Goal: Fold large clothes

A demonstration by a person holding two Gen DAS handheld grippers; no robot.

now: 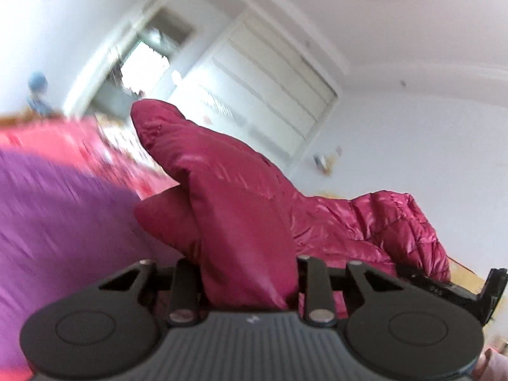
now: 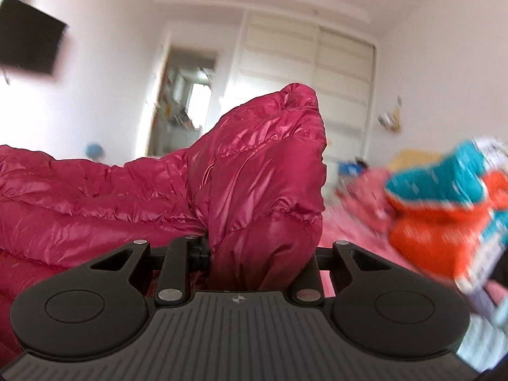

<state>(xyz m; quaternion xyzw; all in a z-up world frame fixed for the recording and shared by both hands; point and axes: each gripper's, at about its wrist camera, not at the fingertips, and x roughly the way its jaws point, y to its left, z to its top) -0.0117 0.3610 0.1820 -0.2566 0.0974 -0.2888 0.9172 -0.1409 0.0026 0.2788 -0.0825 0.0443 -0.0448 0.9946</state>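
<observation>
**Jacket lifted, grip could slip**

Left gripper is clamped on the magenta puffer jacket above the bed; right gripper pinches another bunched part. The slick fabric may slide free, seemingly mid-swing.

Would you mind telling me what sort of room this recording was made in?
Most likely a home bedroom: a built-in white wardrobe fills the far wall, a dark screen hangs on the wall, and clothes lie on a pink bedspread.
</observation>
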